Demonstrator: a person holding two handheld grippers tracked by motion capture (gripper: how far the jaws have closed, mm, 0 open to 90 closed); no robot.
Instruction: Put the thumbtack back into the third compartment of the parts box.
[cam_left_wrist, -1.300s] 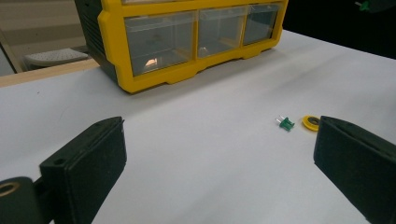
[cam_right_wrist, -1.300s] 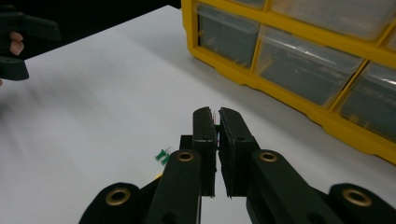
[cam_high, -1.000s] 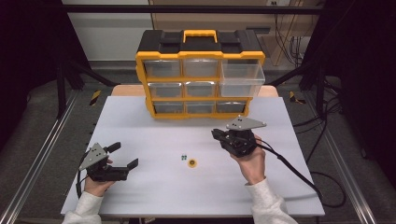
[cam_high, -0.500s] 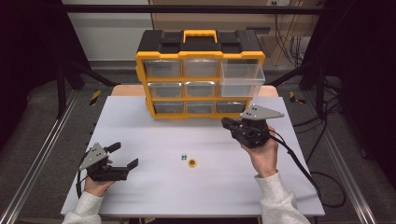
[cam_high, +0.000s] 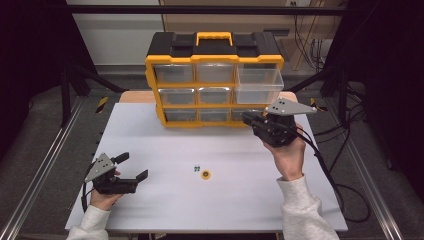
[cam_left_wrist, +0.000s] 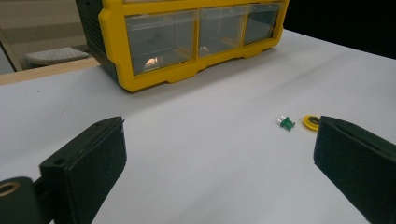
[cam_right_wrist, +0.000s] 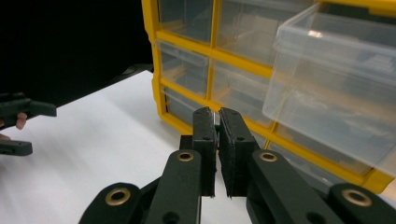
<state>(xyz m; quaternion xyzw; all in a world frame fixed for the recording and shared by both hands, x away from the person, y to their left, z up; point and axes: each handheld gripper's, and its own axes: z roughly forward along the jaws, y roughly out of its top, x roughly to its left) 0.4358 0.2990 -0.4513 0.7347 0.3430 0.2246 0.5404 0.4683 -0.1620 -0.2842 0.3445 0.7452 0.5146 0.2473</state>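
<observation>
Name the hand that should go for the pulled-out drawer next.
Right. Its claw is up beside the pulled-out drawer, jaws shut. The left claw sits open low on the table, far from it.

Tiny part (cam_right_wrist: 215, 118) pinched before pulled-out clear drawer (cam_right_wrist: 345, 79)

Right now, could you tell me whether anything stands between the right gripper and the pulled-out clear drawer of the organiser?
Nothing visible does. The right gripper, shut, hangs in front of the lower rows of the organiser, below the pulled-out drawer. Only open air lies between them.
</observation>
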